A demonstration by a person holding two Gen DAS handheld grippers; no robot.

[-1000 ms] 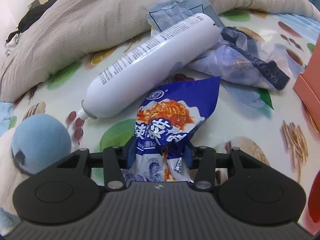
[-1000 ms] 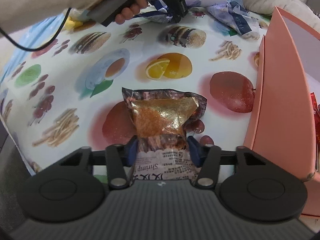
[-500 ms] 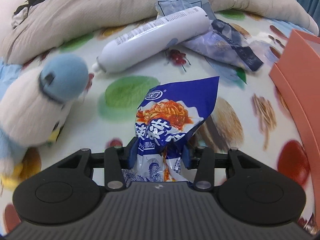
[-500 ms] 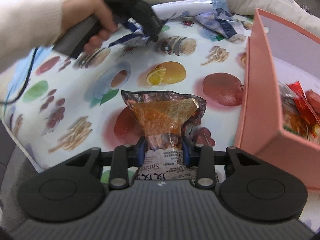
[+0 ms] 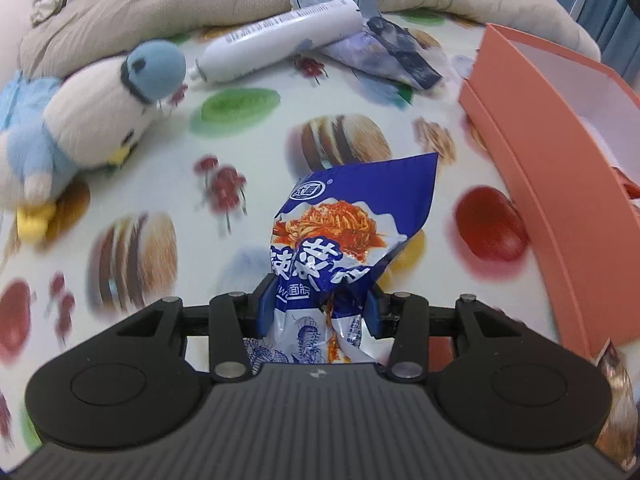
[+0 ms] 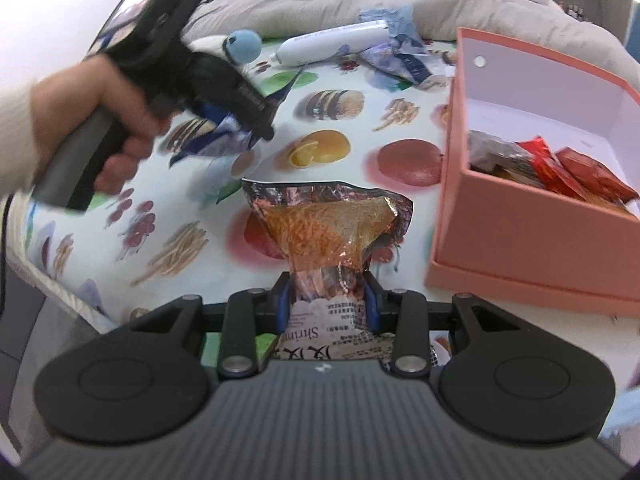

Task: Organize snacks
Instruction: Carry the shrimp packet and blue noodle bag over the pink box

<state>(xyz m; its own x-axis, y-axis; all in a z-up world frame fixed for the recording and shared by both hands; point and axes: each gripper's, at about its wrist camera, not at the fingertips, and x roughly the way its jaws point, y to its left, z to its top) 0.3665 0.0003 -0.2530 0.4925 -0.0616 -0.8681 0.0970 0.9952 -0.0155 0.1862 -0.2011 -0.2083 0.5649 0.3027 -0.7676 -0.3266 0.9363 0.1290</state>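
Your left gripper [image 5: 318,312] has its jaws pinched on the lower end of the blue noodle packet [image 5: 344,232], which stands up crumpled between them, clear of the food-print cloth [image 5: 240,148]. Your right gripper [image 6: 326,304] holds the shrimp snack packet [image 6: 332,224] the same way, its jaws having just been closing a little tighter on the foil. Against a second ago, both views have swung toward the pink box [image 6: 532,240]: from the left wrist it was then only a sliver at the edge, and now its near wall runs down the right side, while the white tube [image 5: 280,40] and the plush bird [image 5: 100,112] have slid away to the left. From the right wrist the box's inside has opened up, showing red packets [image 6: 580,172] already lying in it. So you have both snacks lifted and carried most of the way; neither is over the box yet. What is left looks like bringing each packet above the open top and letting go, minding that your left hand [image 6: 100,120] crosses close in front of the right view.
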